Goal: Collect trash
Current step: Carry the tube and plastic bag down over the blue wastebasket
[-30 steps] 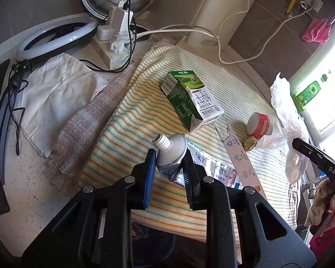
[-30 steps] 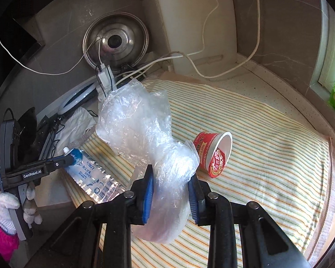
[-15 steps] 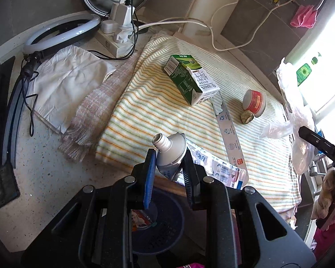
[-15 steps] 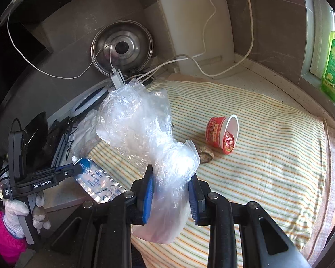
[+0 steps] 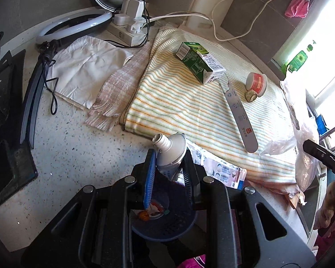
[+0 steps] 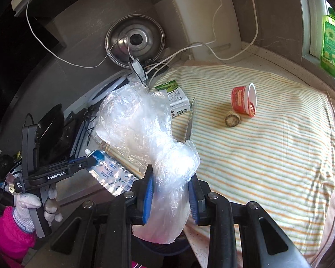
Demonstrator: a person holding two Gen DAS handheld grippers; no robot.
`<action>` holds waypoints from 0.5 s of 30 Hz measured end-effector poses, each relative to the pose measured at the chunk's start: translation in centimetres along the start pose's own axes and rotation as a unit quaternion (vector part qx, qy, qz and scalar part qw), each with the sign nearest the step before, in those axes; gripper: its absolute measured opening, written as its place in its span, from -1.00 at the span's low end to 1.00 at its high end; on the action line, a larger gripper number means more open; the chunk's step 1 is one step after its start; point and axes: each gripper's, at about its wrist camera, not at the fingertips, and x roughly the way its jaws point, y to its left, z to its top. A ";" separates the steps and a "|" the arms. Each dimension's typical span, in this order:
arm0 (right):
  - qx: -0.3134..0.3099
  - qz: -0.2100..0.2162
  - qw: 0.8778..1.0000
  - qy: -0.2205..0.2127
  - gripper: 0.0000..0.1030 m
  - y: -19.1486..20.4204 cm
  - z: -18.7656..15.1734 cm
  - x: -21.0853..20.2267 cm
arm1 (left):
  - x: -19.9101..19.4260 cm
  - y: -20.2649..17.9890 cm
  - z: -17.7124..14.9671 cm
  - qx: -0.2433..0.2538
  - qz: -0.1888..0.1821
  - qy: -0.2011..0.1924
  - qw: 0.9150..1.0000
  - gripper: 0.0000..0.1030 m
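The crumpled clear plastic bag [image 6: 149, 134] billows at centre of the right view, feather-light, slippery, best pinched at its bunched neck, and the right tool [image 6: 170, 195] is clamped there. The squeezed white toothpaste tube [image 5: 170, 150], soft with a stiff shoulder, sits clamped in the left tool [image 5: 168, 176]. Only the left view shows the dark round bin [image 5: 167, 223] at six o'clock.

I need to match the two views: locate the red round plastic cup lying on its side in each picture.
Left wrist view: red round plastic cup at upper right on the striped cloth.
Right wrist view: right of centre, upper half.
Shared landmark: green-and-white milk carton.
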 end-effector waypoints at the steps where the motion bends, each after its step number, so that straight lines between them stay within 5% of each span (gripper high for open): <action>1: 0.002 0.001 1.000 0.003 -0.47 0.3 -0.5 0.1 | 0.0 0.1 -0.3 0.002 0.001 0.003 1.000 -0.56; 15: 0.024 0.002 0.998 0.057 -0.47 2.8 -6.7 2.8 | 1.2 1.6 -5.0 0.020 0.013 0.039 0.999 -0.56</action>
